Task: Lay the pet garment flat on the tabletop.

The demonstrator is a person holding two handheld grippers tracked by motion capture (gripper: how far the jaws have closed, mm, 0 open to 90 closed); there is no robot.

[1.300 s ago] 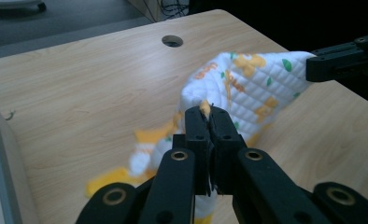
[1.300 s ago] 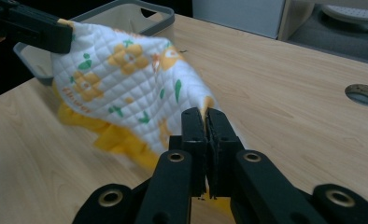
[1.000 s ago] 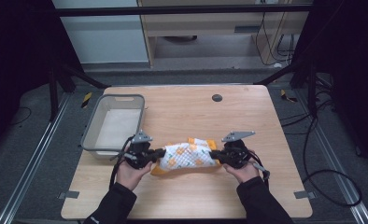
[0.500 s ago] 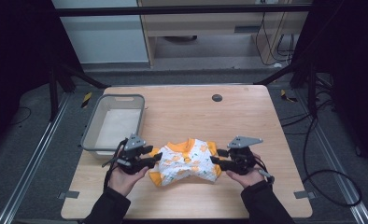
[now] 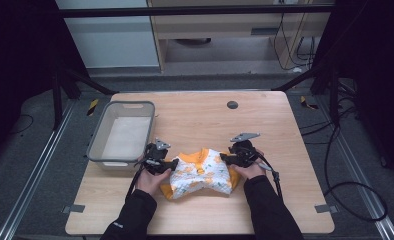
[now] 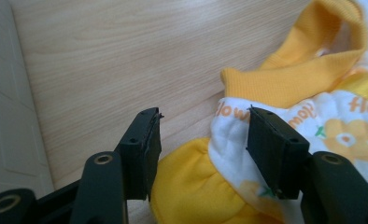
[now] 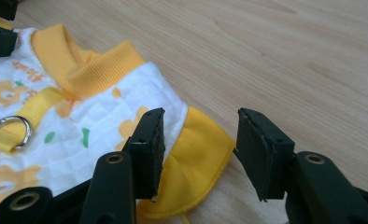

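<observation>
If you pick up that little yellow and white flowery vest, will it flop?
Probably. The quilted white and yellow flower-print vest lies crumpled and folded on the wooden table, so it would likely droop. It looks soft and light, and its flat shape won't roll.

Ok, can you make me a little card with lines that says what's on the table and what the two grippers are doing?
Garment: small white quilted pet vest with orange flower print and yellow trim, lying flat on the wooden table
Left gripper: jaws have just been opening, open around the vest's yellow edge, not pressing it
Right gripper: jaws have just been opening, open around the yellow trim
Grey bin: left of the vest, apart from it
Metal ring: on the vest's yellow strap
</observation>
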